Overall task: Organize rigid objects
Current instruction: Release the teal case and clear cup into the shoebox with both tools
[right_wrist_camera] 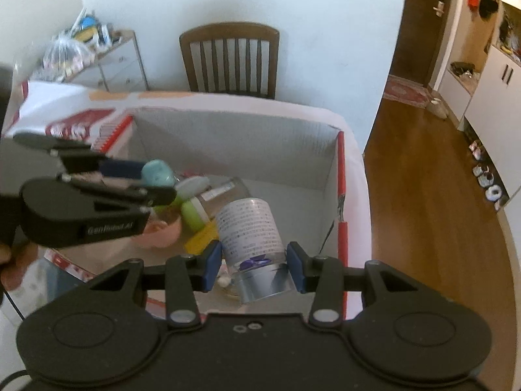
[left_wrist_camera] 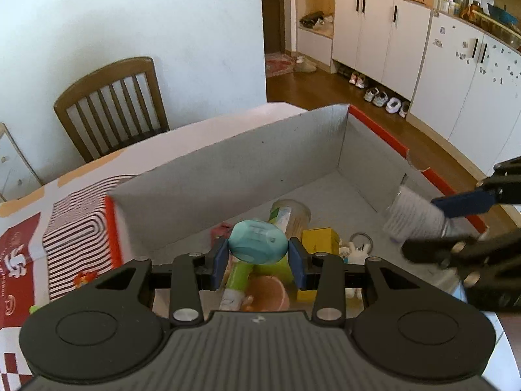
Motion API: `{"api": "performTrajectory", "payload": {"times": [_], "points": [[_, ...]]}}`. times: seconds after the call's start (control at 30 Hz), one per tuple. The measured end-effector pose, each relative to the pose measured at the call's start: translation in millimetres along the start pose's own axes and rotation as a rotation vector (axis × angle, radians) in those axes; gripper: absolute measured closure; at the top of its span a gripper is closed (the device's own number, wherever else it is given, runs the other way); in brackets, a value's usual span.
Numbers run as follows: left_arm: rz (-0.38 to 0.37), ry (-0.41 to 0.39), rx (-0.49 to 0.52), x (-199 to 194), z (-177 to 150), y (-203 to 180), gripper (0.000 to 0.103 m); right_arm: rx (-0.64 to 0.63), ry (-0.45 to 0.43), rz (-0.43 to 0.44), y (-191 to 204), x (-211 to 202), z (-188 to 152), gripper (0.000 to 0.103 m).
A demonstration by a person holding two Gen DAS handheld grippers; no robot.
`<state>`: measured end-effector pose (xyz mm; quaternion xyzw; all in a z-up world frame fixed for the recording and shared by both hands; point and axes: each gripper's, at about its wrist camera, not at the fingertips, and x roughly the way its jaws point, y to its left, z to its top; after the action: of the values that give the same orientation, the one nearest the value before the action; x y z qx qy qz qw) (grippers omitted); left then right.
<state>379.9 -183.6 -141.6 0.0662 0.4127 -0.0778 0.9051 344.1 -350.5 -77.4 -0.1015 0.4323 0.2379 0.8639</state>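
Left gripper [left_wrist_camera: 257, 260] clamps teal oval container [left_wrist_camera: 257, 242] across its smooth, slip-prone middle; right gripper [right_wrist_camera: 254, 267] pinches labelled bottle [right_wrist_camera: 250, 231] near its cap, rigid, probably light.

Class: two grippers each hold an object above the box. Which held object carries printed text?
The bottle in the right gripper: white label, dense print. The left gripper holds a plain teal object.

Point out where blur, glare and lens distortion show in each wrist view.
Left wrist view: the right gripper and its clear bottle are smeared by motion blur; the cabinets bow with the fisheye. Right wrist view: the left gripper holding the teal container is softly blurred; the cardboard box curves, and daylight washes out the white wall.
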Motion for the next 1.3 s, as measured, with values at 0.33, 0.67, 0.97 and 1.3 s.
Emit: {"api": "performTrajectory", "payload": {"times": [0.33,0.67,0.97,1.3], "points": [[-0.019,0.091,-0.03,32.7,-1.5,5.2,0.064,-0.018,0.063,0.016,-2.2,31.4,-1.9,0.06],[-0.021,0.115,-0.044,36.3,-2.6,4.2,0.064,-0.041,0.094,0.042,1.8,37.7,-4.0,0.06],[0.0,0.096,-0.085,23.2,-5.4,4.6,0.05,-0.025,0.075,0.075,-3.1,29.1,-6.1,0.05],[0.009,0.037,-0.088,-11.4,-10.1,-2.5,0.044,-0.028,0.029,0.093,-5.7,9.4,-7.3,0.042]]}}
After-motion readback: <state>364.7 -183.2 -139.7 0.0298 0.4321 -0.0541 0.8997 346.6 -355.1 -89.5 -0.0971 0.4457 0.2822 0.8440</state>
